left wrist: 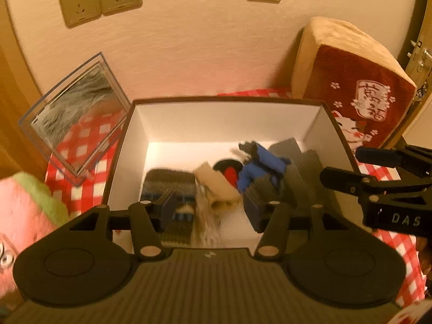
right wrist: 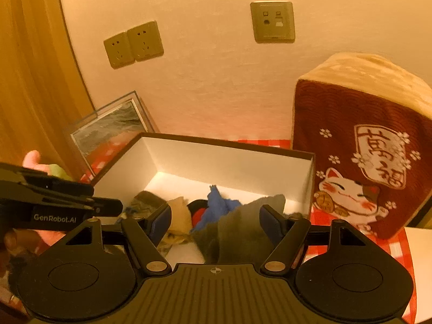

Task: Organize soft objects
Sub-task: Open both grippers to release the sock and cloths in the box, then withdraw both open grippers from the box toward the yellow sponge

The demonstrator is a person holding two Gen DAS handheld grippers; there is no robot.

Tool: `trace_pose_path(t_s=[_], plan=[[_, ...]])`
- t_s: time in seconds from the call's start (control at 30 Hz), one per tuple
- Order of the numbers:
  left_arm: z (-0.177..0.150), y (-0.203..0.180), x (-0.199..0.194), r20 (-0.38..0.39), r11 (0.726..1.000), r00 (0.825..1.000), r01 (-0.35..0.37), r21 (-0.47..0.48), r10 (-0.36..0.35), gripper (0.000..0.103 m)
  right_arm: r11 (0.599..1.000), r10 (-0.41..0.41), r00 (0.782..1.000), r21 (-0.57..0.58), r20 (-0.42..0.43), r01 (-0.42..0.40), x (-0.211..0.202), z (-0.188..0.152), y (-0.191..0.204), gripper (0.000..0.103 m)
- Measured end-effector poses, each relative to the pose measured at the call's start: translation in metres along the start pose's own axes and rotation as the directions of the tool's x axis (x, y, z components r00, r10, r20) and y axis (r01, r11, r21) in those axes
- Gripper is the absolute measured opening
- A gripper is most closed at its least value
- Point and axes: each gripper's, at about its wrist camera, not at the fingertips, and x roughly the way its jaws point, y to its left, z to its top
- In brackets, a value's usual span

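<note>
One open box (left wrist: pixel 127 145), dark outside and white inside, sits on the desk (left wrist: pixel 89 145) under a red-and-white checked cloth. Inside it I count about five soft pieces, though the blur makes the tally rough: a striped knitted piece (left wrist: pixel 168 186) at the left, a beige piece (left wrist: pixel 216 186) beside it, a black-and-red piece (left wrist: pixel 228 171) behind that, a blue piece (left wrist: pixel 259 164) lying over the middle, and a grey cloth (left wrist: pixel 297 172) at the right.

Around the box stand one clear plastic container (left wrist: pixel 73 124), tilted against the wall at the left, one brown cushion (left wrist: pixel 353 86) with a lucky cat on it at the right, and one pink-and-green plush (left wrist: pixel 29 210) at the near left. On the wall are three socket plates (left wrist: pixel 100 0): two side by side, one apart.

There are two tools. The left hand-held gripper (left wrist: pixel 210 208) hangs over the near part of the box with its jaws apart and nothing pinched between them; the striped and beige pieces lie below. The right hand-held gripper (right wrist: pixel 216 221) also has its jaws spread wide; the grey cloth (right wrist: pixel 243 229) shows in the gap, but the pads are not pressing on it. Each tool appears at the edge of the other's view.
</note>
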Motion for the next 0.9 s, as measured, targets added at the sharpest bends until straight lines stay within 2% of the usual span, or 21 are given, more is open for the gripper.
trace_pose_path(t_s=[0.6,0.9], plan=[[-0.079,-0.013,-0.091,0.016,1.000,1.000,-0.001,-0.017,0.001,0.053,0.979,0.103,0.995,0.177,0.006,-0.103,-0.099,-0.053,0.006,0.073],[-0.117,-0.022,-0.117,0.008,1.000,1.000,0.004,-0.018,-0.004,0.053,0.966,0.122,0.992,0.227,0.016,-0.122,-0.139,-0.080,0.005,0.083]])
